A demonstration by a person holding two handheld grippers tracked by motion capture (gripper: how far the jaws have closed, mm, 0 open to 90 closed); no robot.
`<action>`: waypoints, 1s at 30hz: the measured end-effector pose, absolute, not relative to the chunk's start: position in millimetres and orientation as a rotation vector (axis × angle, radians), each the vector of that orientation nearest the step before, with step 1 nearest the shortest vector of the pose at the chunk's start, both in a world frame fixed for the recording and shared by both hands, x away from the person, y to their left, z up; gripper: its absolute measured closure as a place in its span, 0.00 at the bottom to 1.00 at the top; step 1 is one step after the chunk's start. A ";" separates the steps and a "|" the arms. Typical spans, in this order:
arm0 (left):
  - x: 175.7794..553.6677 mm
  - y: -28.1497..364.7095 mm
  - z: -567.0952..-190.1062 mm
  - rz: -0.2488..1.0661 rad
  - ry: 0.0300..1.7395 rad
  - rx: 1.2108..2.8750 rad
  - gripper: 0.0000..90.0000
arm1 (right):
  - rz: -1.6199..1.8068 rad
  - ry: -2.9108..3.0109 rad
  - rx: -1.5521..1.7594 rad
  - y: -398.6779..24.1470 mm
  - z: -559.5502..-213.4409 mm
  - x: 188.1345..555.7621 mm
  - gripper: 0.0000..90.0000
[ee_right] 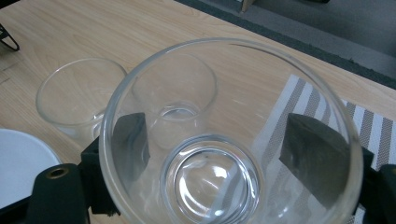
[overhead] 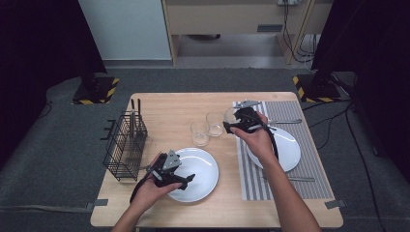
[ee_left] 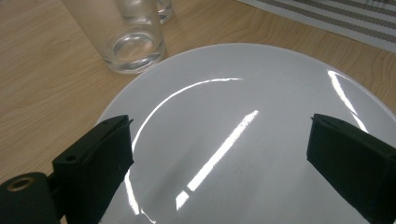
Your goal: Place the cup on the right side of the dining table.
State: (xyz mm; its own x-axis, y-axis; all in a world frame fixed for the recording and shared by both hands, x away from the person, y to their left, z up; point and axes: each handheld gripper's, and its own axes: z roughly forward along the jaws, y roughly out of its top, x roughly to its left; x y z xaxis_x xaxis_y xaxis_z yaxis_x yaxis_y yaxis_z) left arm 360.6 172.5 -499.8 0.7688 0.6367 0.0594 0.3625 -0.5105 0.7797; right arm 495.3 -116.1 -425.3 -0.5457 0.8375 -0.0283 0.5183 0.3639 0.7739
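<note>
Glass (ee_right: pixel 229 140) sits gripped between my right gripper's (overhead: pixel 240 119) jaws, upper right of centre, by the mat's (overhead: pixel 309 164) edge. Plate (ee_left: pixel 261 140) lies under my left gripper (overhead: pixel 181 180), jaws released. I'd hold level, lower gently.

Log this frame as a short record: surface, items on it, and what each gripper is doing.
surface: wooden table with a striped placemat on its right side
plates: one white plate on bare wood, another plate on the placemat
glasses: two empty glasses standing mid-table
rack: black wire basket at the left edge
cutlery: a piece above and below the right plate
left gripper: open, over the bare-wood plate
right gripper: jaws around a third glass, at the placemat's near-left edge
</note>
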 end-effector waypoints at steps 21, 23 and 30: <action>361.8 173.8 -500.8 0.395 0.740 2.137 0.07 | 0.999 2.188 1.180 -110.5 -423.3 518.0 0.22; 361.8 174.0 -500.6 0.393 0.738 2.134 0.07 | 1.001 2.181 1.184 -110.8 -423.1 518.6 0.22; 362.4 174.7 -499.9 0.395 0.737 2.136 0.07 | 1.005 2.171 1.191 -113.4 -422.8 520.1 0.22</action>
